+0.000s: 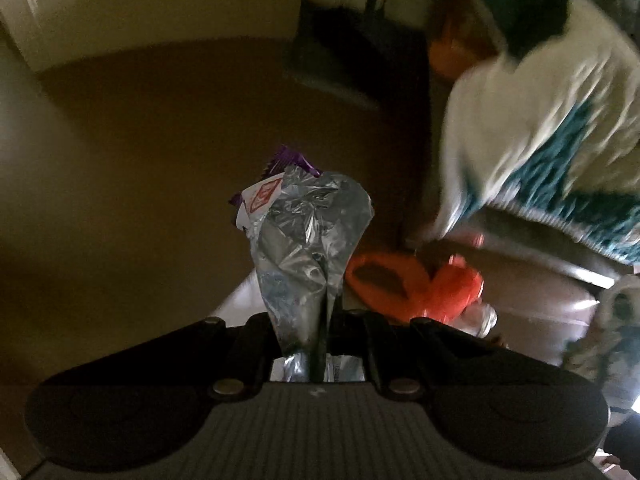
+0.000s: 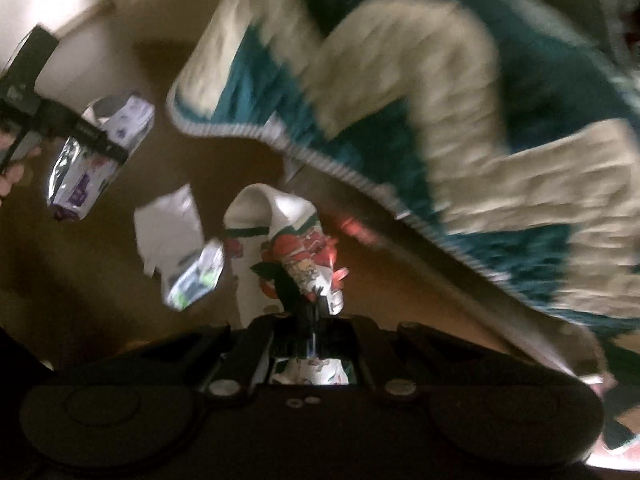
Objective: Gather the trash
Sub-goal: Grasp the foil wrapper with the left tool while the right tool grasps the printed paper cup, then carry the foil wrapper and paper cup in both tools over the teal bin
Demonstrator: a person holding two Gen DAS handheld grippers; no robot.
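My left gripper (image 1: 316, 320) is shut on a crumpled silver foil wrapper (image 1: 308, 236) with purple and white print, held up above the brown floor. It also shows in the right wrist view (image 2: 86, 160), pinched by the left gripper (image 2: 112, 148) at the left. My right gripper (image 2: 316, 304) is shut on a white wrapper with red and green print (image 2: 296, 248). Two loose pieces lie on the floor beside it: a white paper scrap (image 2: 168, 228) and a small silver wrapper (image 2: 196, 276).
A teal and cream blanket (image 2: 420, 120) hangs over a sofa edge at the right, blurred; it also shows in the left wrist view (image 1: 552, 128). An orange object (image 1: 416, 288) lies on the floor by the sofa. A dark stand (image 1: 360, 52) sits by the far wall.
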